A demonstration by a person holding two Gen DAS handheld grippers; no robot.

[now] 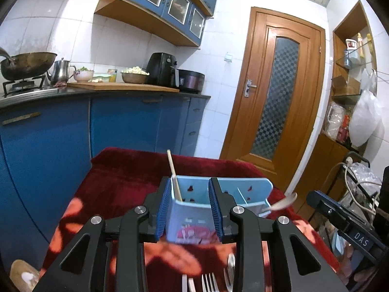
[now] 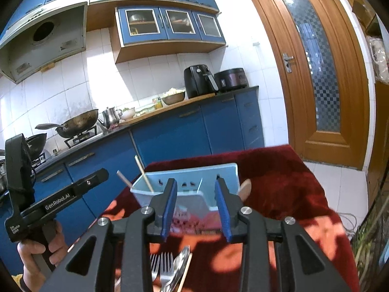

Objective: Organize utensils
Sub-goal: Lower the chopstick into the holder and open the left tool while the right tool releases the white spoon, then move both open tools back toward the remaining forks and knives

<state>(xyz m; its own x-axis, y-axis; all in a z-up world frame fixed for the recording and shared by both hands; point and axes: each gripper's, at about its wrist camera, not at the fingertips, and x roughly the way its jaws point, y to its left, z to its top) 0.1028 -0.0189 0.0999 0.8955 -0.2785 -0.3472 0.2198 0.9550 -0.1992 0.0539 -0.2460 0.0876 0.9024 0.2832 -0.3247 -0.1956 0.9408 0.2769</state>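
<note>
While chopsticks (image 2: 144, 176) and a spoon (image 1: 283, 203) already sit in the blue holder (image 1: 189, 221), forks (image 2: 161, 264) remain on the cloth; left gripper (image 1: 190, 210) and right gripper (image 2: 195, 210) both apart, empty.

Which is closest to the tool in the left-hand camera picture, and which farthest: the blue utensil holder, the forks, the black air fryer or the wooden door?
1. Forks, just below the left tool, on the red cloth.
2. Blue utensil holder, straight ahead on the table.
3. Black air fryer, on the counter, left.
4. Wooden door, right; too close to the fryer to rank surely.
</note>
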